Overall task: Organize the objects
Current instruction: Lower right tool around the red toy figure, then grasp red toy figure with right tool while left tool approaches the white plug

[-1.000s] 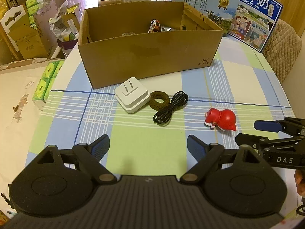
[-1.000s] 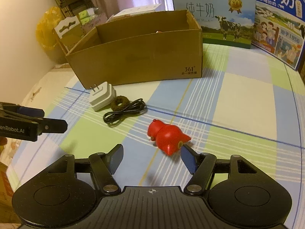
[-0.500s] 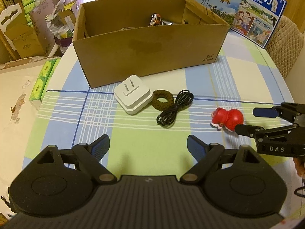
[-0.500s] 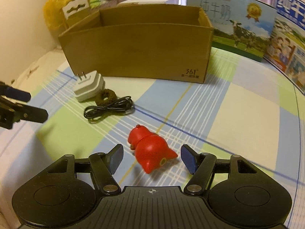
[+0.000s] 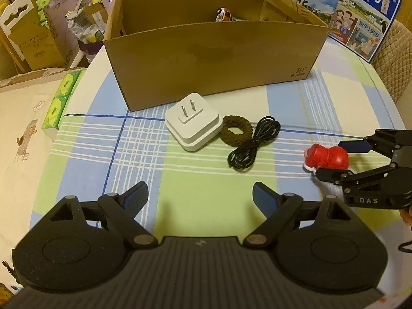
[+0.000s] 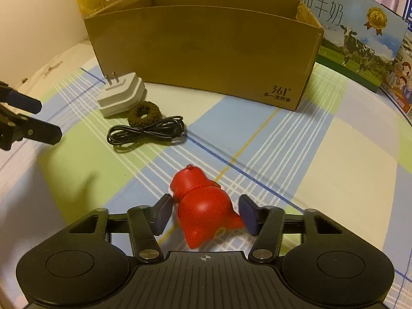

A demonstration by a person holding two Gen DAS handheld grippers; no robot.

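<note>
Right gripper (image 6: 204, 212): jaws closing around the red toy figure (image 6: 203, 206), which lies between the pads on the checked surface (image 6: 334, 180); a thin gap shows on the left side, and contact on the right cannot be told.
Left gripper (image 5: 200, 198): jaws spread wide, nothing between them, hovering over the near green square of the surface.
Red toy figure: on its side at the right of the surface, well apart from the other small items.
White plug adapter (image 5: 193, 125): prongs up, just near of the cardboard box (image 5: 213, 61).
Brown hair tie (image 5: 235, 130): touching the adapter's right side.
Black cable (image 5: 253, 145): coiled, just right of the hair tie.
Cardboard box: open-topped, at the far side; milk cartons (image 6: 360, 38) stand behind it to the right.
</note>
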